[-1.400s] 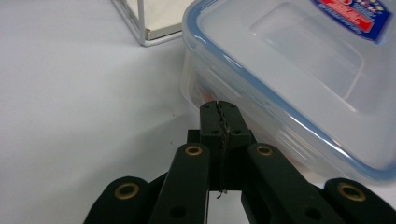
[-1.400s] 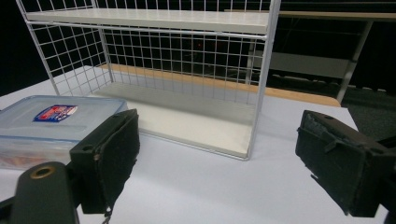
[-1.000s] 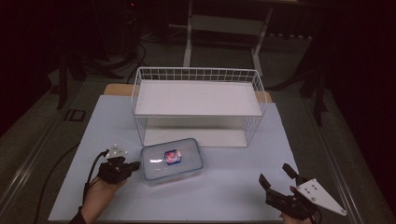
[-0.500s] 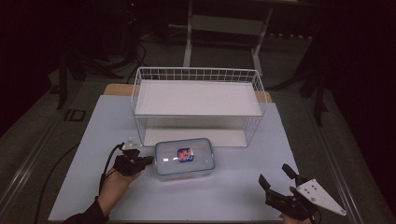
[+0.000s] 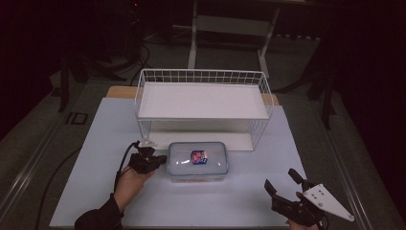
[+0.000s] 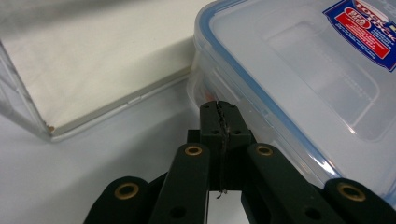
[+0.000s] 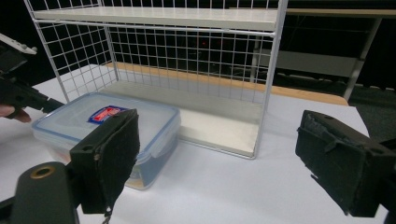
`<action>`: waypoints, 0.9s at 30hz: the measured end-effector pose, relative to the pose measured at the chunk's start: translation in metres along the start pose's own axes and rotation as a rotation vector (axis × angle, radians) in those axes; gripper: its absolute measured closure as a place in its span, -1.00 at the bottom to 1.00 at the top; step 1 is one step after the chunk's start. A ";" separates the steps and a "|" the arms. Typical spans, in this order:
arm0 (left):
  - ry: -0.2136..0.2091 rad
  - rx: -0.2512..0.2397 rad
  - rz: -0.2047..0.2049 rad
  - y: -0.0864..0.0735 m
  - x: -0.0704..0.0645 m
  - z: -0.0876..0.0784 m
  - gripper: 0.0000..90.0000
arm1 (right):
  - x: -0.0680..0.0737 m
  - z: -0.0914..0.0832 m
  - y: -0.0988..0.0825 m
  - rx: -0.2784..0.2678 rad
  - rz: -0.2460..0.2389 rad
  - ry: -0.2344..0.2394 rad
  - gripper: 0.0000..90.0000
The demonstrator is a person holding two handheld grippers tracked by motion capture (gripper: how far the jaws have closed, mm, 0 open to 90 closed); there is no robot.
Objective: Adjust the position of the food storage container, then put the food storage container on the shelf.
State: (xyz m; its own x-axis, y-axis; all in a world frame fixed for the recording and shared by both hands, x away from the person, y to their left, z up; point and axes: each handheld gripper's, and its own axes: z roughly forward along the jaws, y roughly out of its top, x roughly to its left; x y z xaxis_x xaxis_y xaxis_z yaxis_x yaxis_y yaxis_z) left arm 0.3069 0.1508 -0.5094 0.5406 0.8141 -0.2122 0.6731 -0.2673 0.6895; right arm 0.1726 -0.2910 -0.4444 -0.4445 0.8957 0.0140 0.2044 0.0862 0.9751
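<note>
Clear plastic food container [image 5: 197, 161] with a blue-sealed snap lid and a red-and-blue label [image 5: 199, 156] sits on the white bench [image 5: 95, 143], just in front of the white wire rack [image 5: 203, 103] and roughly in line with the rack's left half. In the left gripper view its rounded corner and one short side fill the upper right, the blue seal running along the rim.

At the container's left short side is the left gripper [image 5: 160, 158], held in a hand [image 5: 129, 179] whose dark sleeve comes in from the bottom edge of the high view. Its jaws are pressed together with nothing between them (the seam between the two pads shows plainly in the left gripper view), and the closed tips [image 6: 219, 108] rest right at the container's side wall, just below the lid's rim; whether they actually touch it I cannot tell.

Well apart, near the bench's front right corner, the right gripper [image 5: 282, 181] is held low with its grey three-cornered plate [image 5: 328, 202] on top. Its jaws stand wide open and hold nothing; in the right gripper view the two black pads [image 7: 112, 158] frame the container and the rack's lower shelf [image 7: 205, 112] beyond them.
</note>
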 end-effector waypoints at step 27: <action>-0.251 -0.160 -0.046 0.005 -0.013 -0.061 -0.60 | 0.007 0.016 0.003 0.061 -0.024 0.065 -0.76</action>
State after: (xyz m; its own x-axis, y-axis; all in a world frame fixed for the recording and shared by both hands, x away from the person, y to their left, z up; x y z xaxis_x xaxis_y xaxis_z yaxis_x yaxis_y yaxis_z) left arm 0.2724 0.1702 -0.4615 0.6325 0.6652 -0.3968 0.6227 -0.1321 0.7712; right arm 0.1834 -0.2775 -0.4452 -0.5053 0.8629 0.0069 0.2450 0.1358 0.9600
